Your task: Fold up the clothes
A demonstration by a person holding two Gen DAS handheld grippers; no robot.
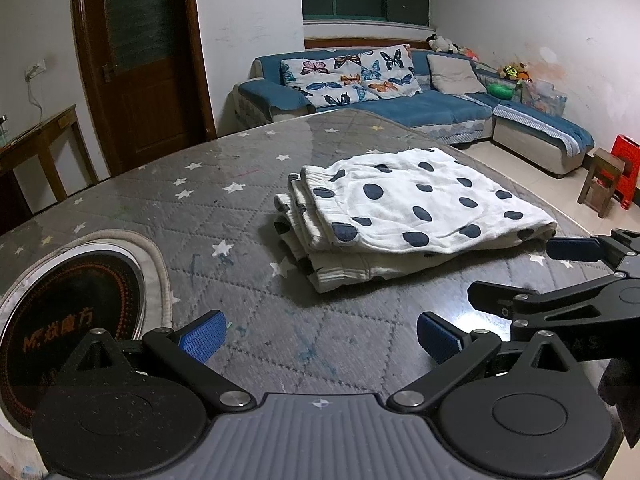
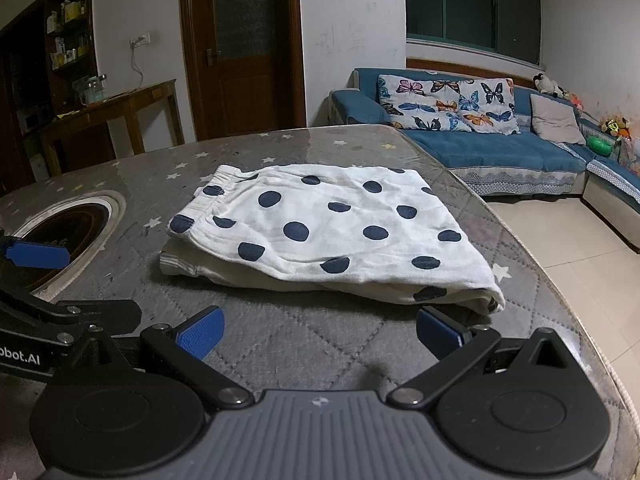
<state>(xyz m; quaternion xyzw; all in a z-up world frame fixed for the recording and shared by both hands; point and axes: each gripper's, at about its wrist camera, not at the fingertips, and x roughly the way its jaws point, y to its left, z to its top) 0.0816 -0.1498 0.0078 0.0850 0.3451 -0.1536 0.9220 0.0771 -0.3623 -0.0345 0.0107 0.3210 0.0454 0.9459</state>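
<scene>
Right wrist view: the folded spotted shorts [image 2: 328, 232] lie near the tabletop's [image 2: 280, 344] right edge. Both the left gripper [image 1: 320, 338] and right gripper [image 2: 320, 334] hang open, empty. Soft, light, floppy cloth; best pinched at its near folded edge.

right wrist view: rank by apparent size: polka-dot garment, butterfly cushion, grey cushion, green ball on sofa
1. Polka-dot garment, much nearer the camera, so its lead is partly perspective.
2. Butterfly cushion.
3. Grey cushion.
4. Green ball.
The last three sit at a similar distance on the sofa, so their order is sound.
</scene>
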